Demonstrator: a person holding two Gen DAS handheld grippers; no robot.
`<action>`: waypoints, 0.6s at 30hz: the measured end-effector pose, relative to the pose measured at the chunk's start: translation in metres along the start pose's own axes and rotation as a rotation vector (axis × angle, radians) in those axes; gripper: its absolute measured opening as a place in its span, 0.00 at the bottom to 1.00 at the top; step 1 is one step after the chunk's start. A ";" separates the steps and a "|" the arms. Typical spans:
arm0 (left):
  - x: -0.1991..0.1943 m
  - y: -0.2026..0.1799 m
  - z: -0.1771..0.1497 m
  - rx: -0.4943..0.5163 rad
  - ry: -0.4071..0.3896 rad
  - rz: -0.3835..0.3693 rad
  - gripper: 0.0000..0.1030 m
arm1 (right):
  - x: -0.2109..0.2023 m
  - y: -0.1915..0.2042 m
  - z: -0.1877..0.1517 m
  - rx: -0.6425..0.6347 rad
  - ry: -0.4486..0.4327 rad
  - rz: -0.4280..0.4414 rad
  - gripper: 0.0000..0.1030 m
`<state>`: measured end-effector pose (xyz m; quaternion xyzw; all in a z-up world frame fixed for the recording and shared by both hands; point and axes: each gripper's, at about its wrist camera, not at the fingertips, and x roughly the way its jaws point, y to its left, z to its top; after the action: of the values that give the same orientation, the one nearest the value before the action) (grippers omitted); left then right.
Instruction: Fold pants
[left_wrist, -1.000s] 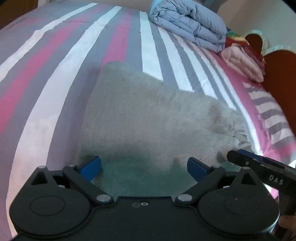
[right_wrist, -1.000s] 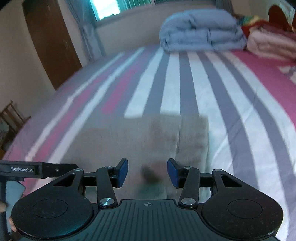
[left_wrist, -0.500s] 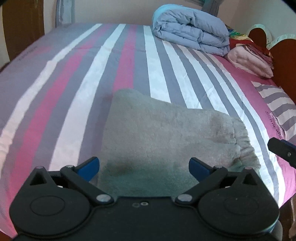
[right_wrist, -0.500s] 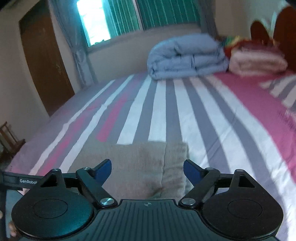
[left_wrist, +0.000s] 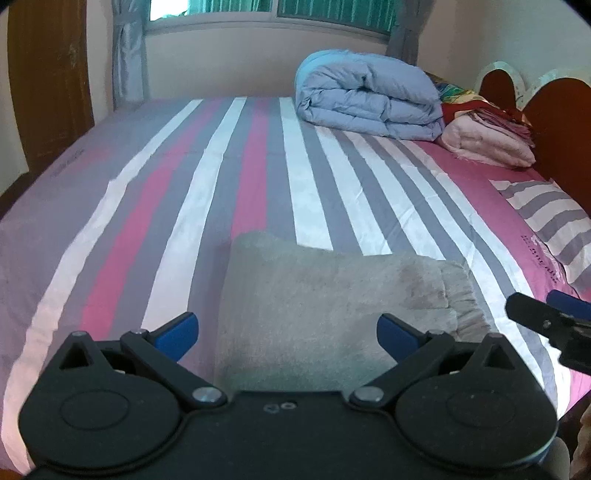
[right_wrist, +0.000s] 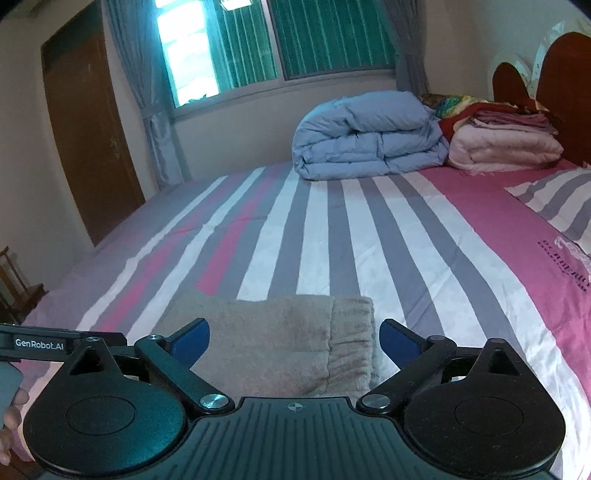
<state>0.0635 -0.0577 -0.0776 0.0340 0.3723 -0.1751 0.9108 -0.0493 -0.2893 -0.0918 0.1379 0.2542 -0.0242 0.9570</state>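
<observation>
Grey fleece pants (left_wrist: 332, 302) lie folded into a compact rectangle near the front edge of the striped bed (left_wrist: 240, 177), with the gathered elastic waistband at their right end. My left gripper (left_wrist: 288, 330) hovers above them, open, nothing between its blue pads. In the right wrist view the same pants (right_wrist: 280, 336) lie below my right gripper (right_wrist: 293, 338). Its jaws are still opening and stand wide, clear of the cloth. The right gripper's tip (left_wrist: 543, 321) shows at the left view's right edge.
A folded blue duvet (right_wrist: 365, 136) and stacked pink blankets (right_wrist: 506, 144) sit at the far end by the wooden headboard (right_wrist: 561, 96). A striped pillow (left_wrist: 550, 210) lies on the right. A brown door (right_wrist: 92, 144) and a curtained window (right_wrist: 280, 40) stand behind.
Both grippers rose and drew back from the pants, so more of the bed and room shows. The right gripper's jaws spread from narrow to wide. The pants stay put.
</observation>
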 end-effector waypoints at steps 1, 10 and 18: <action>-0.001 0.000 0.000 0.003 0.001 -0.004 0.94 | -0.001 0.002 0.000 -0.005 -0.001 -0.003 0.95; 0.065 0.026 -0.002 0.005 0.117 0.007 0.94 | 0.035 -0.018 -0.014 0.019 0.137 -0.057 0.95; 0.125 0.061 -0.004 -0.024 0.221 -0.067 0.92 | 0.100 -0.074 -0.017 0.193 0.313 -0.025 0.95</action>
<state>0.1647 -0.0367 -0.1713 0.0295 0.4736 -0.1961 0.8581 0.0204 -0.3528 -0.1738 0.2282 0.3983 -0.0385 0.8876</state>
